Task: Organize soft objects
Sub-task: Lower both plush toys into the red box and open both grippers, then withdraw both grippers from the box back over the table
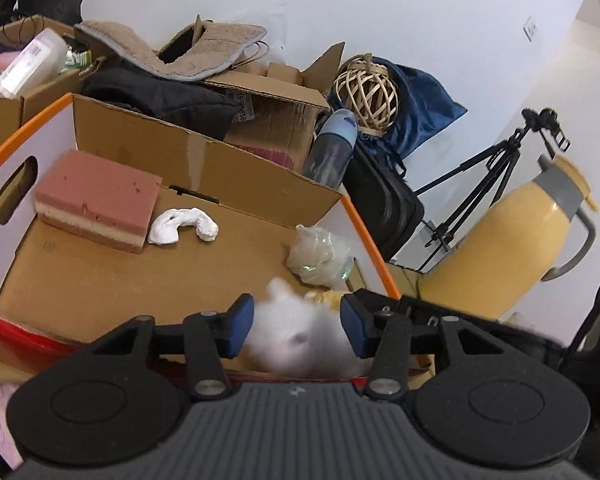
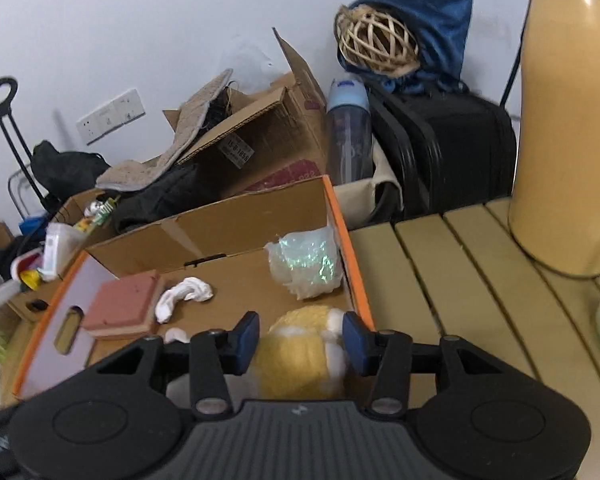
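While sponge [image 1: 96, 200] lies flat in box [image 1: 260, 184], long axis runs left-right.

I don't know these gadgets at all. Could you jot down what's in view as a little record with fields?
Container: cardboard box with orange rim
Already inside: pink sponge, white cloth, crinkled plastic wrap
Left gripper: white fluffy toy between its blue pads, blurred
Right gripper: yellow plush between its pads
Beside box: slatted table, yellow jug

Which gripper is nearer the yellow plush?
Right. The right gripper has the yellow plush between its fingers; the left gripper brackets the white plush beside it.
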Action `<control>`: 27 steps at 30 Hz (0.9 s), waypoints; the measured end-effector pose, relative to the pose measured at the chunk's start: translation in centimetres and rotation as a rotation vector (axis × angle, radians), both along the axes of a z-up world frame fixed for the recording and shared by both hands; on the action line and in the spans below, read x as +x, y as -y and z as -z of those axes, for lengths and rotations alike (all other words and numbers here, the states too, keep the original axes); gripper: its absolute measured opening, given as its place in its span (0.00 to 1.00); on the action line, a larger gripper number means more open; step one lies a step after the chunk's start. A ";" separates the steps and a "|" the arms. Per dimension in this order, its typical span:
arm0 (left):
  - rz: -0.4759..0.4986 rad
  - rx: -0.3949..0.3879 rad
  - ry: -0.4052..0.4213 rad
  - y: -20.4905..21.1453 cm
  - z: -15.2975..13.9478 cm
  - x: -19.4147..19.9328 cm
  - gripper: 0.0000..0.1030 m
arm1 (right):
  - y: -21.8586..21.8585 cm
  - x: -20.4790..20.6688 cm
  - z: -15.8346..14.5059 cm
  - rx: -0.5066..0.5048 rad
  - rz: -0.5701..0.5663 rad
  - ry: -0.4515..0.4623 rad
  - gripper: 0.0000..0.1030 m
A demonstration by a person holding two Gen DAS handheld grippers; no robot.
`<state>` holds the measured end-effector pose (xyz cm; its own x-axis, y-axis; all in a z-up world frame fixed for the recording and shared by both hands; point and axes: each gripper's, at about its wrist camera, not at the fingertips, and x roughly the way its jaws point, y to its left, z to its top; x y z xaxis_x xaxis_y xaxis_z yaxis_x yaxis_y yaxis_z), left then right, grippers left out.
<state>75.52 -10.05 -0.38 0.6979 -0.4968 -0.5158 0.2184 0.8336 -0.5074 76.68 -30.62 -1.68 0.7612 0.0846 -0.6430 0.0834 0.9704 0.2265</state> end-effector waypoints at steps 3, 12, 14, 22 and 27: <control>-0.008 0.027 0.042 -0.5 -1.5 -0.9 0.48 | -0.6 -1.1 -1.3 -0.078 -0.008 0.068 0.43; -0.064 0.102 0.173 -5.1 -9.6 -7.9 0.56 | 0.0 -7.7 -10.0 -0.081 -0.068 0.194 0.43; -0.055 0.145 0.188 -5.9 -11.1 -10.5 0.64 | 0.1 -10.5 -11.9 -0.072 -0.089 0.232 0.44; -0.011 0.325 0.440 -8.1 -12.6 -25.5 0.89 | -0.4 -25.4 -14.5 -0.108 -0.224 0.383 0.68; -0.046 0.380 0.520 -9.8 -11.1 -33.6 0.96 | -1.9 -33.5 -12.5 -0.186 -0.267 0.435 0.72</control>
<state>41.88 -0.26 10.68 0.9203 -0.3098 -0.2387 0.3161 0.9486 -0.0123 43.16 -28.75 10.83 0.9281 0.2263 -0.2958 -0.2346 0.9721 0.0076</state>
